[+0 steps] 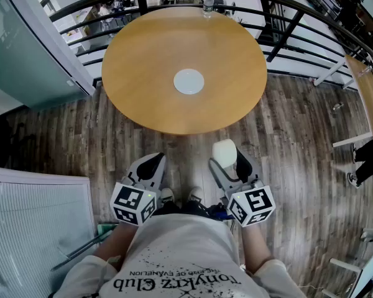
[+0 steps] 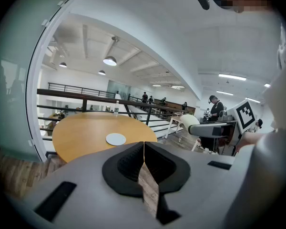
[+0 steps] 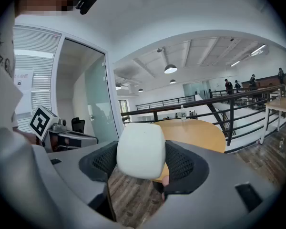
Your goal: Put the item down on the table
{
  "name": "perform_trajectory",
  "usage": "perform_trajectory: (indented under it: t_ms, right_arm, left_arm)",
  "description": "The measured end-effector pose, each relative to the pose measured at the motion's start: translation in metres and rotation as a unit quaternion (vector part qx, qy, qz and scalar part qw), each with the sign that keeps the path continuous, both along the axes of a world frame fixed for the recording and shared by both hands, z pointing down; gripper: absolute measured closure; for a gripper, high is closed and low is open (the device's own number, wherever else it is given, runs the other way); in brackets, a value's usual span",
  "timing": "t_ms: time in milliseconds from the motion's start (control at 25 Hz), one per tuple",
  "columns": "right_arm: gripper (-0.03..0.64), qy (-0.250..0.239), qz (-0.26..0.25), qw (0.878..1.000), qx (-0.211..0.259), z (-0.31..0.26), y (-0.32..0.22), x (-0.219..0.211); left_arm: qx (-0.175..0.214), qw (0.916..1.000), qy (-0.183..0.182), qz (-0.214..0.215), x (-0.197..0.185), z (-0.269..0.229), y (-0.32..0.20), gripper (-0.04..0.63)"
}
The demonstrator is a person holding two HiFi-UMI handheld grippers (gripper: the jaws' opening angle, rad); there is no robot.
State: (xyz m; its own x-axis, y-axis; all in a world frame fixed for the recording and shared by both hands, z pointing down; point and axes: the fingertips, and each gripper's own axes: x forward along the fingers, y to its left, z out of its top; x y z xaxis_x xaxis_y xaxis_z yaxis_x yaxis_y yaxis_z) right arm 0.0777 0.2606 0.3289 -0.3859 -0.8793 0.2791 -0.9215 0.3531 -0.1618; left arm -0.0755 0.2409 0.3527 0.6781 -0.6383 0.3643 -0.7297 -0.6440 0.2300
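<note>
A white rounded item (image 1: 224, 152) sits between the jaws of my right gripper (image 1: 227, 158), which is shut on it. In the right gripper view the item (image 3: 140, 150) fills the gap between the black pads (image 3: 183, 165). The round wooden table (image 1: 143, 73) lies ahead of both grippers, which hang over the floor short of its near edge. A white disc (image 1: 189, 81) lies at the table's middle. My left gripper (image 1: 150, 164) is to the left of the right one, its pads (image 2: 131, 162) pressed together on nothing.
A water bottle (image 1: 207, 2) stands at the table's far edge, by a dark curved railing (image 1: 286, 5). A glass wall (image 1: 25, 48) stands to the left, a white panel (image 1: 31, 228) at lower left. A person's legs (image 1: 367, 160) and a desk (image 1: 367, 92) are on the right.
</note>
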Motion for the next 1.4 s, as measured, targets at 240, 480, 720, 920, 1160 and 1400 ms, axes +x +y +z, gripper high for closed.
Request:
perform_trajectory:
  t_ms: [240,480,720,920,1160,1400]
  right_arm:
    - [0.304,0.007,-0.005,1.0,0.001,-0.003,0.002,0.003]
    - [0.304,0.002,-0.009,1.0,0.003,-0.002,0.007,0.002]
    - [0.304,0.002,-0.01,1.0,-0.004,0.002,0.007,-0.003]
    - [0.304,0.007,-0.008,1.0,-0.012,0.006,0.008,-0.008]
    - [0.304,0.011,0.001,1.0,-0.013,0.002,0.003,-0.023]
    - [0.304,0.021,0.019,1.0,-0.002,-0.008,0.005,-0.051]
  left_arm:
    - [0.002,1.0,0.002,0.0,0.005,-0.005,-0.001,0.571]
    - [-0.001,1.0,0.002,0.001,0.006,-0.002,0.005,0.571]
    - [-0.003,1.0,0.003,0.001,0.003,-0.001,0.004,0.571]
    - [-0.001,1.0,-0.001,0.008,-0.001,-0.001,0.005,0.571]
    - [0.002,0.9999,0.005,0.014,-0.02,-0.003,-0.002,0.571]
    - [0.016,0.9995,0.012,0.023,-0.055,-0.01,-0.004,0.571]
